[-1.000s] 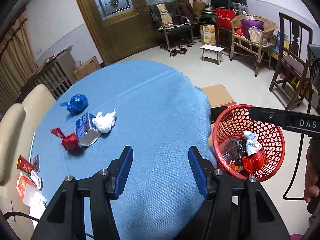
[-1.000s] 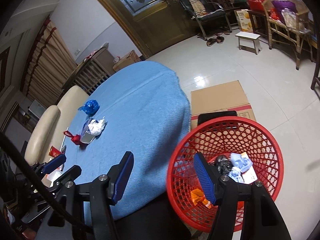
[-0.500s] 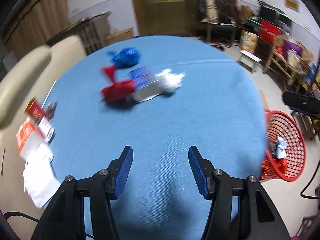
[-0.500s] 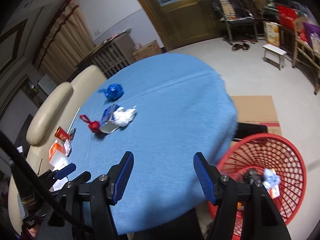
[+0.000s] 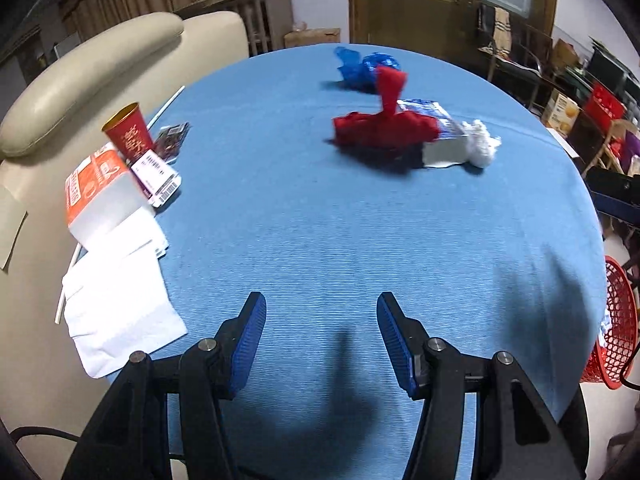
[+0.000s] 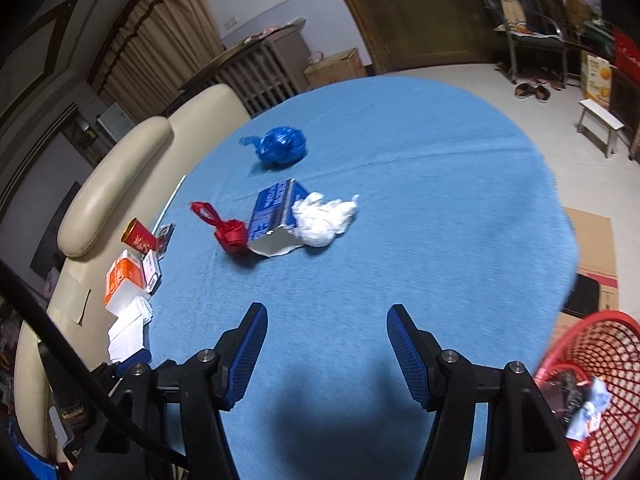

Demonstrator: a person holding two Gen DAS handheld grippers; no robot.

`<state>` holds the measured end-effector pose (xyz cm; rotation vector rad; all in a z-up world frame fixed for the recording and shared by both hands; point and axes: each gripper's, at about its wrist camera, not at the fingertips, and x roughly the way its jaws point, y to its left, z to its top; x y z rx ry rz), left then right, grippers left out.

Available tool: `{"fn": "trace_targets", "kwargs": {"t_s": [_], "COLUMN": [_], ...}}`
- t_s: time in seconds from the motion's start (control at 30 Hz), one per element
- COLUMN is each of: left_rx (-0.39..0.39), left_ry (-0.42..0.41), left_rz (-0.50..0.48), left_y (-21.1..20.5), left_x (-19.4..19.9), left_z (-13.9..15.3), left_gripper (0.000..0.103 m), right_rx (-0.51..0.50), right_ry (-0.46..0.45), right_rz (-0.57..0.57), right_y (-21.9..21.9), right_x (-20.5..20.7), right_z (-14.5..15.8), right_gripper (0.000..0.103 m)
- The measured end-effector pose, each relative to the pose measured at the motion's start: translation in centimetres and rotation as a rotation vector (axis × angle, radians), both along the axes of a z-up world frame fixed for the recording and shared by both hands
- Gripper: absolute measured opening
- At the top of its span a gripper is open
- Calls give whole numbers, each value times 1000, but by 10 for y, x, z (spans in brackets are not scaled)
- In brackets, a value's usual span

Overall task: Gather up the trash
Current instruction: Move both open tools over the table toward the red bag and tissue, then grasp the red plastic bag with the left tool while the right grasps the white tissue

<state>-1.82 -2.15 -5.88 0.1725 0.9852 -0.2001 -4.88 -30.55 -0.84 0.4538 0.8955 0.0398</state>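
On the round blue table (image 5: 320, 240) lie a knotted red bag (image 5: 384, 128), a blue and silver carton (image 5: 444, 136), a white crumpled wad (image 5: 482, 146) and a blue bag (image 5: 366, 68). The same red bag (image 6: 230, 232), carton (image 6: 274, 212), white wad (image 6: 324, 220) and blue bag (image 6: 282, 146) show in the right wrist view. My left gripper (image 5: 320, 340) is open and empty above the near table. My right gripper (image 6: 324, 348) is open and empty too. The red mesh basket (image 6: 592, 392) with trash stands on the floor at the right (image 5: 616, 328).
A red paper cup (image 5: 128, 132), an orange and white box (image 5: 100, 192), labelled packets and white paper (image 5: 116, 304) lie at the table's left edge, beside a beige sofa (image 5: 80, 76). A flat cardboard box (image 6: 592, 248) lies on the floor by the basket.
Both grippers have swung left from over the basket to over the table, toward the trash pile. The basket has slid to the right edge of both views. Both stay open.
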Motion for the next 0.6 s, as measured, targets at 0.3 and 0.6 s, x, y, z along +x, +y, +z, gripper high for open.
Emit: {"fn": "trace_targets", "kwargs": {"t_s": [0.3,0.6], "left_rx": [-54,-166], "left_ry": [39,77], "left_rz": [15,33], "left_y": [7,2], "left_x": [32,89], "left_z": [8,27], "left_gripper": [58,59], "right_rx": [26,121], "right_ry": [27,40], "right_rz": [21,-25], "right_y": [7,-13], "right_x": [41,88], "right_z": [-14,-30], "right_gripper": [67,67]}}
